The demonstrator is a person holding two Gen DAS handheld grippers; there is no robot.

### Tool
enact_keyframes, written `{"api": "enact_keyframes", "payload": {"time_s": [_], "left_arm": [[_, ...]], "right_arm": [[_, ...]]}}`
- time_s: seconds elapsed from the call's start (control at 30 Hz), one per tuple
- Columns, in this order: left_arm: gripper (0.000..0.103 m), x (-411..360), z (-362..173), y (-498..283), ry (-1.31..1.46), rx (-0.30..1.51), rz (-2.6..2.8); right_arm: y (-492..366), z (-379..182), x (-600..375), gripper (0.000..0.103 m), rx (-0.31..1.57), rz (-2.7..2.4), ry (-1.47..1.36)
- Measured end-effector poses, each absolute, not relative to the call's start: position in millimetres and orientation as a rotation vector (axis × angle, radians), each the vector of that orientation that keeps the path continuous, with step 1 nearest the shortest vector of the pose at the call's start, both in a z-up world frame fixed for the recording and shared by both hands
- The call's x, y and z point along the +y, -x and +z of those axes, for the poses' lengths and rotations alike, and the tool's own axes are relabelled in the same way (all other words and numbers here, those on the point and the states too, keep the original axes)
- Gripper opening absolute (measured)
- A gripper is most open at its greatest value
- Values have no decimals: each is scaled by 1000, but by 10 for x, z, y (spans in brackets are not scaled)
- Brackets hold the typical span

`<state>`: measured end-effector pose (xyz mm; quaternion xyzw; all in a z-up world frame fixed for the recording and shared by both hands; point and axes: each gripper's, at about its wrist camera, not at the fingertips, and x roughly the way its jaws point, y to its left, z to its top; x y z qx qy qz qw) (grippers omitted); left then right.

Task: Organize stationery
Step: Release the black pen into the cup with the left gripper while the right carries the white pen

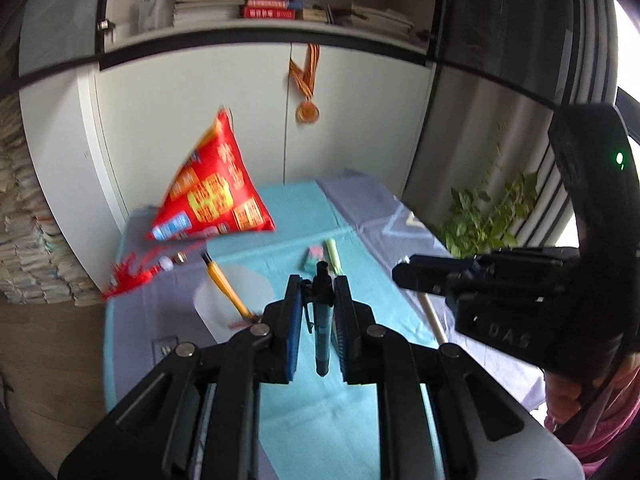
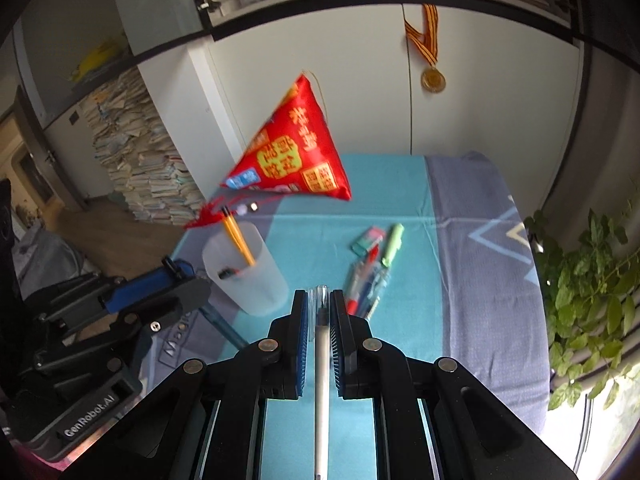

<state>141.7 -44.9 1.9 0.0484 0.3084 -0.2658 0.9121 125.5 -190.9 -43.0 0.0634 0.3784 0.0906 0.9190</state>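
Note:
My left gripper is shut on a teal pen with a black clip, held lengthwise above the table. My right gripper is shut on a white pen with a clear cap. A frosted plastic cup stands on the table, front left, with a yellow pencil in it; the cup sits just left of my left gripper. Several loose pens, a green highlighter and a teal eraser lie on the turquoise cloth. In the right wrist view the left gripper shows low on the left.
A red triangular ornament with a tassel hangs over the table's far left. White cabinet doors with a medal stand behind. A leafy plant is at the right edge. Stacked books stand on the floor, left. The right gripper's body fills the right.

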Motion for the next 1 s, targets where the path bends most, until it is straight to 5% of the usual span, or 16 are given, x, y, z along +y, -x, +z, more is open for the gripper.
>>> {"api": "enact_keyframes", "payload": {"time_s": [0.27,1.0], "left_arm": [[14,-206,367,-1707,-101,507,-390],[14,31,-365,-2137,-40,693,-355]], "right_arm": [[-1521,-34,-1673,12,657,217,-135],[-2530,-58,-1228,12,537,221,-202]]}}
